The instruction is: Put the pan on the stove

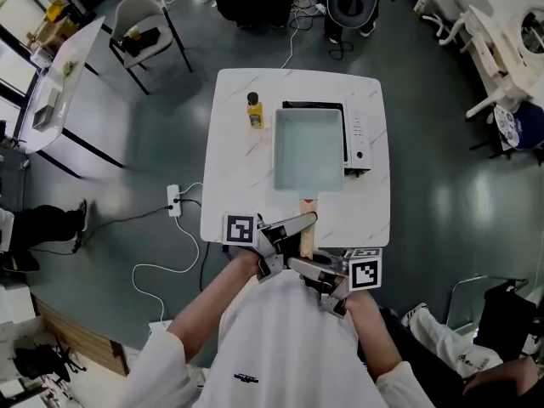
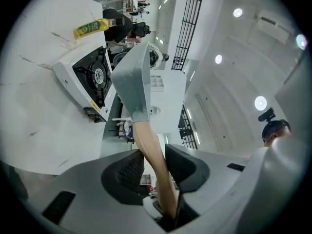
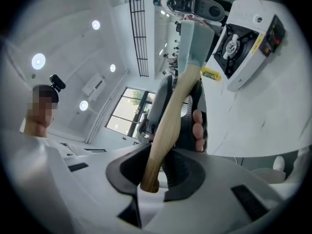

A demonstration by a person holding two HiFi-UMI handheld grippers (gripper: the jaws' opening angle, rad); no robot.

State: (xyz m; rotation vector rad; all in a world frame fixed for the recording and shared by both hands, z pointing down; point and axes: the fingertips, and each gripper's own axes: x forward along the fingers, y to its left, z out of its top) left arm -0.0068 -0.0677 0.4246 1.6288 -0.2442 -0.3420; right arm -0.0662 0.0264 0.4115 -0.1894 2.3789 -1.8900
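Note:
A pale grey rectangular pan (image 1: 308, 150) with a wooden handle (image 1: 306, 228) hangs in the air over the black-and-white portable stove (image 1: 359, 138). My left gripper (image 1: 299, 224) is shut on the handle, which runs between its pads in the left gripper view (image 2: 151, 150). My right gripper (image 1: 311, 267) is shut on the handle's near end (image 3: 150, 179). In the left gripper view the pan (image 2: 134, 77) rises clear of the stove (image 2: 92, 77). The right gripper view shows the pan (image 3: 195, 38) edge-on beside the stove (image 3: 243, 38).
The stove stands on a white marble-pattern table (image 1: 234, 168). A small yellow-labelled bottle (image 1: 254, 110) stands left of the stove. A power strip (image 1: 174, 201) and cables lie on the floor to the left. Chairs and other tables stand farther off.

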